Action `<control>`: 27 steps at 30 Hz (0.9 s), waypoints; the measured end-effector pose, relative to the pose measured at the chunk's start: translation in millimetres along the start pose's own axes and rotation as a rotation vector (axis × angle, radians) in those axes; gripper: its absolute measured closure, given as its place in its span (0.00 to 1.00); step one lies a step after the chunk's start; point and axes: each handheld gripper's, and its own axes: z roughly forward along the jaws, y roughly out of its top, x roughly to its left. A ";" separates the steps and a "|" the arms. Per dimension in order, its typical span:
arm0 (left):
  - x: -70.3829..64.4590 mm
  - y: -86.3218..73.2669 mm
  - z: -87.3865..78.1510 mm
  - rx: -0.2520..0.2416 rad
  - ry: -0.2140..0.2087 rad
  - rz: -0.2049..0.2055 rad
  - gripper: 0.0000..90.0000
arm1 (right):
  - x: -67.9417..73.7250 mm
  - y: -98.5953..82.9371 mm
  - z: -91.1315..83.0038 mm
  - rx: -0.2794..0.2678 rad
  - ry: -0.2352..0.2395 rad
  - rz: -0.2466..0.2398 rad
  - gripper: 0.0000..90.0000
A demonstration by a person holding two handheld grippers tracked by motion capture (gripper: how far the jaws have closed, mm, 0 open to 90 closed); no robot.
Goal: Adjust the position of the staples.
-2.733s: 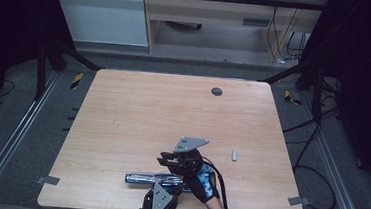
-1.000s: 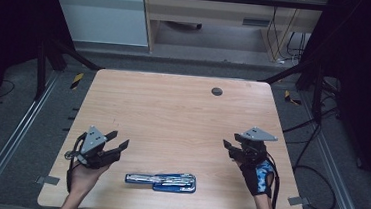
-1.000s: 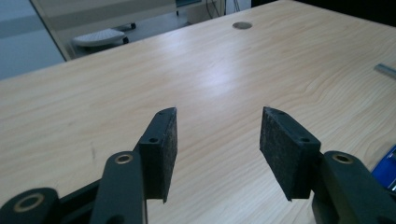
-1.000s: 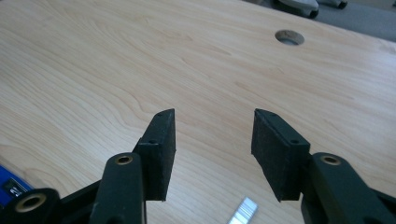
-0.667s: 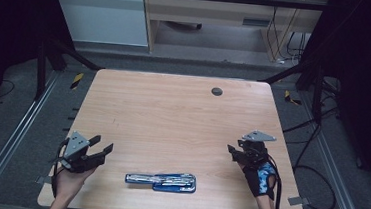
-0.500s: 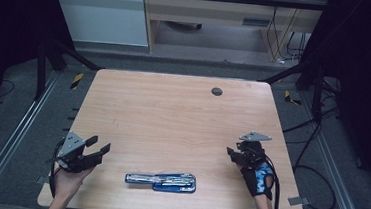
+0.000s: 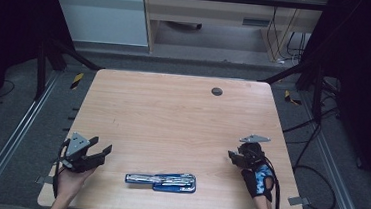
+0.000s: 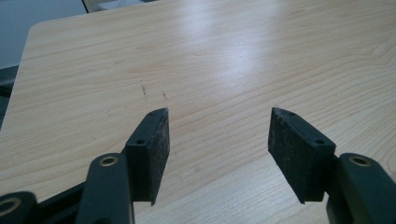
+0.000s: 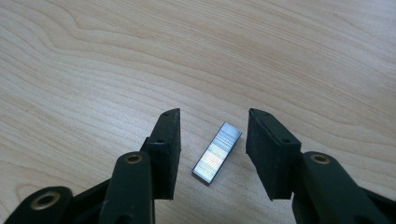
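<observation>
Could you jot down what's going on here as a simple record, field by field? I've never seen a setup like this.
Surface: wooden table
Left gripper: jaws open, nothing between them, over bare wood near the table's left front
Right gripper: jaws open, one on each side of the staple strip, not gripping it
Staple strip: small, silvery, flat on the wood
Stapler: blue and silver, opened out flat near the front edge, between the hands, untouched
Likely next move: right gripper closes on the strip
</observation>
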 end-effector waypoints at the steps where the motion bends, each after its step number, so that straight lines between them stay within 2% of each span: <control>1: 0.1 0.1 -0.3 0.000 -0.001 0.004 0.43 | 0.1 -0.1 1.2 0.002 0.000 0.001 0.63; 6: -0.7 0.0 0.8 0.004 -0.001 0.000 0.43 | 2.1 0.1 2.0 0.005 0.001 -0.004 0.64; 15: -3.8 0.9 1.1 0.009 -0.007 0.017 0.44 | 0.5 0.3 2.3 0.015 0.000 0.010 0.68; 23: -3.2 1.1 1.7 0.016 0.000 0.024 0.44 | -0.2 0.9 6.9 0.031 -0.011 -0.009 0.71; 27: -4.1 1.0 2.7 0.023 0.000 0.028 0.44 | 0.0 0.8 7.0 0.045 -0.007 0.002 0.73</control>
